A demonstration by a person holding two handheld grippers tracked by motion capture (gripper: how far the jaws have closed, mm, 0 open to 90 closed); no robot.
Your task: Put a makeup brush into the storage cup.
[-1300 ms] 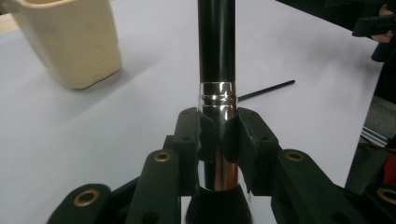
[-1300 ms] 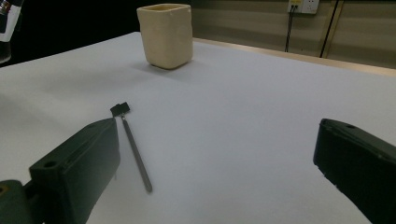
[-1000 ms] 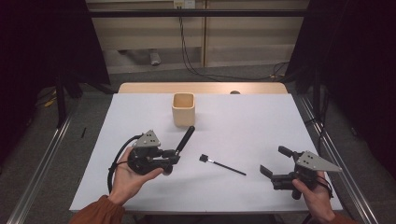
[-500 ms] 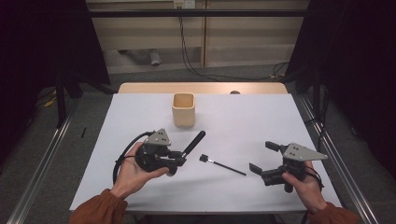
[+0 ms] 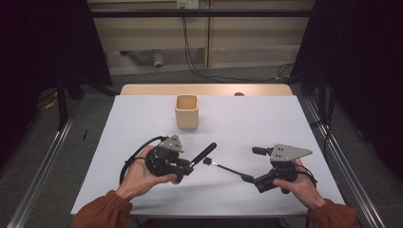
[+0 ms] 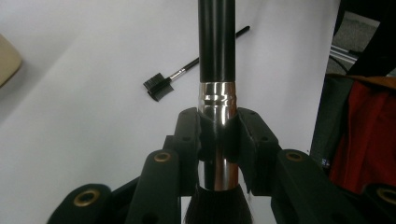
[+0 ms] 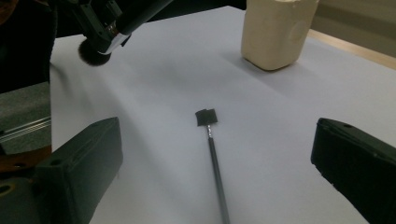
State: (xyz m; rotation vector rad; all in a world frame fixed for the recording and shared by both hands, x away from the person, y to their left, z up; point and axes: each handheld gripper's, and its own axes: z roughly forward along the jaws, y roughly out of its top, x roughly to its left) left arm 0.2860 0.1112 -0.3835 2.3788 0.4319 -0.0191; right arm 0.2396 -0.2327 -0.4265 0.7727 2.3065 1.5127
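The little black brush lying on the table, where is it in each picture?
High view: the thin brush lies low and centre on the table, between the two grippers.
Left gripper view: upper left of centre, beside the big brush in the jaws.
Right gripper view: bottom centre, between the open jaws.
Shared landmark: the beige cup, at the left edge and at the top right.

Glossy metal ferrule on matt black brush handle; smooth matt cup

right claw moved left to the thin brush, left claw and big brush shifted right
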